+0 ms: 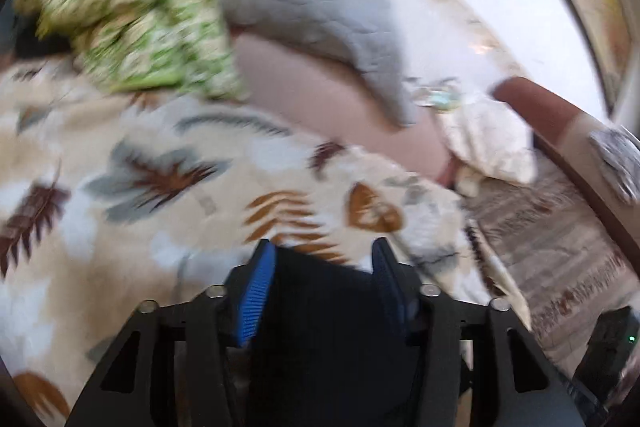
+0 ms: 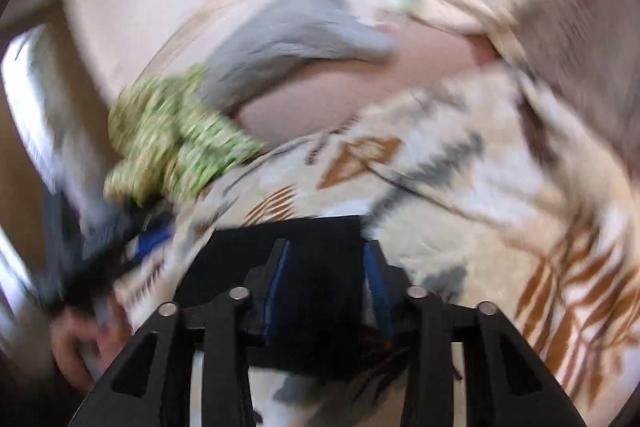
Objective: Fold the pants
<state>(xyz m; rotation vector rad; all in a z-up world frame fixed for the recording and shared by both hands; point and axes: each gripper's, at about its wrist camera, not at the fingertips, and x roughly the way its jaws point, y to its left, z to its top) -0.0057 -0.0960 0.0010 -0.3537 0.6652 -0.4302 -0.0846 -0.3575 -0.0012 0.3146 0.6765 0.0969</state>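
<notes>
On a bed covered by a leaf-print blanket [image 1: 132, 167], dark pants [image 1: 320, 307] are lying low in both blurred views, between each tool's blue pads. The left tongs [image 1: 320, 259] and the right tongs [image 2: 326, 255] are standing apart with dark cloth between them; whether either is pinching it, I cannot tell. A green patterned cloth [image 1: 140, 7] and a gray pillow [image 1: 320, 11] are sitting beyond. Risks, judging from here: fast motion could be loosening a grip, dropping an edge, or catching the blanket.
</notes>
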